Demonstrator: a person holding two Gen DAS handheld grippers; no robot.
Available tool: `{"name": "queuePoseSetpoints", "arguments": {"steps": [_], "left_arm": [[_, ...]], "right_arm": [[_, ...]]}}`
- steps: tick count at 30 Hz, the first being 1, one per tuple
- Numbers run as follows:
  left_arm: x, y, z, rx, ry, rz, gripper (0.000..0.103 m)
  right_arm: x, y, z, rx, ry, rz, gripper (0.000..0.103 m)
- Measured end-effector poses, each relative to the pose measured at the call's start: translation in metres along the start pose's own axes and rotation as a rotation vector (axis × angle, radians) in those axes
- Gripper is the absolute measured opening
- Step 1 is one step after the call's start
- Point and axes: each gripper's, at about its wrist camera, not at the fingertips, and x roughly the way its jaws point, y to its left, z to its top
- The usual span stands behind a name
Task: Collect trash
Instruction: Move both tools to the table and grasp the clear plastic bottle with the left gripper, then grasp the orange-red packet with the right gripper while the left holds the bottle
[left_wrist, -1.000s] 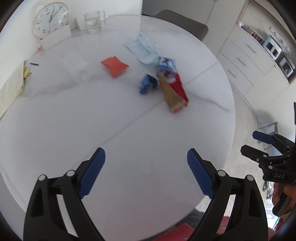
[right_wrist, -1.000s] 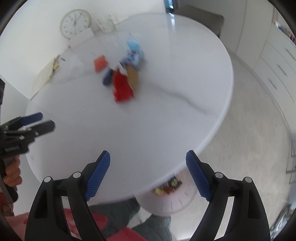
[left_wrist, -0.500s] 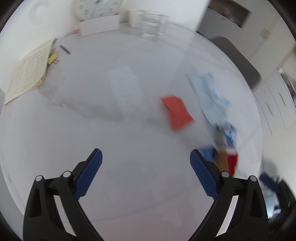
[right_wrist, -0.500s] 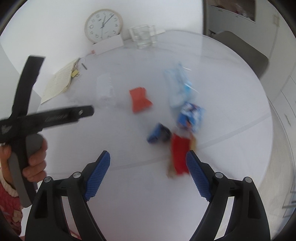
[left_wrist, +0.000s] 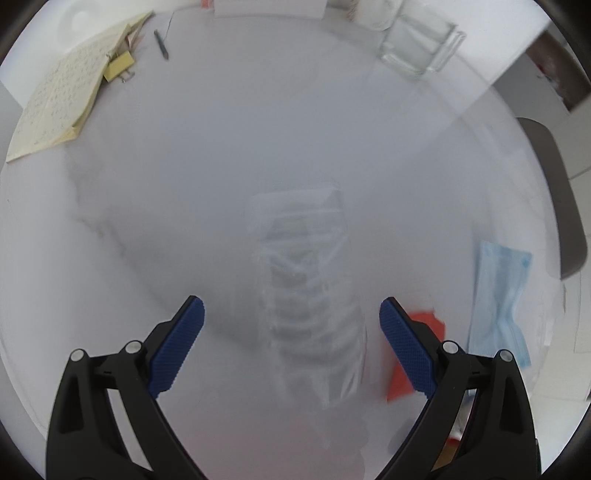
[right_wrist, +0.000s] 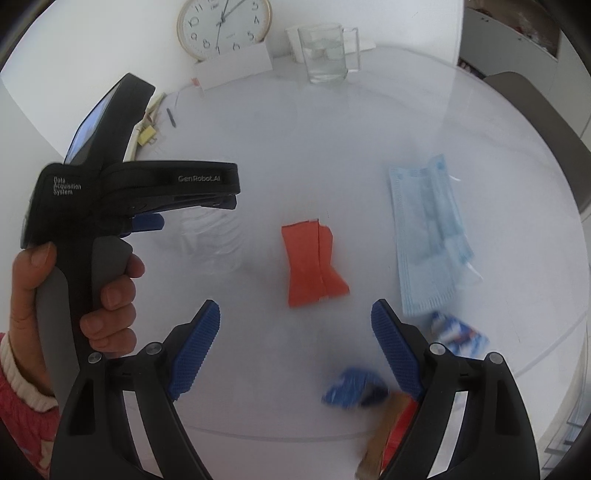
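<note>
Both hand-held grippers are held apart, empty: the left hand-held gripper (left_wrist: 291, 323) above a clear plastic bottle (left_wrist: 306, 295), the right hand-held gripper (right_wrist: 295, 332) near the red wrapper (right_wrist: 312, 264). The smooth, round bottle could be squeezed out sideways and rolled across the table (left_wrist: 184, 166).

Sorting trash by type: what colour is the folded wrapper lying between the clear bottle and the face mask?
Orange-red wrapper, clearest in the right wrist view.

The tabletop (right_wrist: 332, 155) is looking smooth and shiny white, like stone with grey streaks. A see-through crinkly plastic bottle (left_wrist: 306, 280) is lying on it. The blue mask (right_wrist: 428, 236) is looking like soft pleated cloth. The red wrapper (right_wrist: 312, 264) is looking flat and matt, like paper. The jug (right_wrist: 327, 51) is shining like clear glass.
</note>
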Motion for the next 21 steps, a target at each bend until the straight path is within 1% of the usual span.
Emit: {"name": "queuePoseSetpoints", "arguments": {"steps": [3, 5, 6, 7, 8, 12, 17, 18, 19, 21], "left_arm": [[0.013, -0.003, 0.008, -0.016, 0.029, 0.017, 0.091], [0.018, -0.005, 0.009, -0.012, 0.033, 0.029, 0.082], [0.021, -0.006, 0.010, -0.002, 0.047, 0.041, 0.072], [0.024, -0.007, 0.010, 0.005, 0.060, 0.040, 0.065], [0.026, -0.006, 0.010, 0.005, 0.069, 0.043, 0.065], [0.023, -0.003, 0.006, 0.023, 0.046, 0.066, 0.063], [0.013, 0.009, -0.001, 0.028, 0.020, 0.080, 0.063], [0.008, 0.014, -0.004, 0.026, 0.009, 0.081, 0.063], [0.004, 0.017, -0.006, 0.025, 0.002, 0.083, 0.063], [-0.004, 0.022, -0.012, 0.023, -0.011, 0.086, 0.063]], "right_arm": [[0.021, -0.006, 0.011, -0.010, 0.033, -0.002, 0.084], [0.030, -0.009, 0.016, -0.006, 0.047, 0.004, 0.084], [0.035, -0.010, 0.019, -0.006, 0.053, 0.004, 0.084], [0.040, -0.011, 0.021, -0.006, 0.061, 0.002, 0.084], [0.044, -0.012, 0.024, -0.005, 0.069, 0.001, 0.084], [0.059, -0.012, 0.029, -0.002, 0.094, -0.003, 0.084], [0.077, -0.008, 0.031, 0.005, 0.131, -0.031, 0.083], [0.080, -0.006, 0.031, 0.001, 0.136, -0.040, 0.077], [0.083, -0.004, 0.031, -0.002, 0.139, -0.051, 0.073], [0.088, -0.003, 0.032, -0.001, 0.149, -0.059, 0.058]]}}
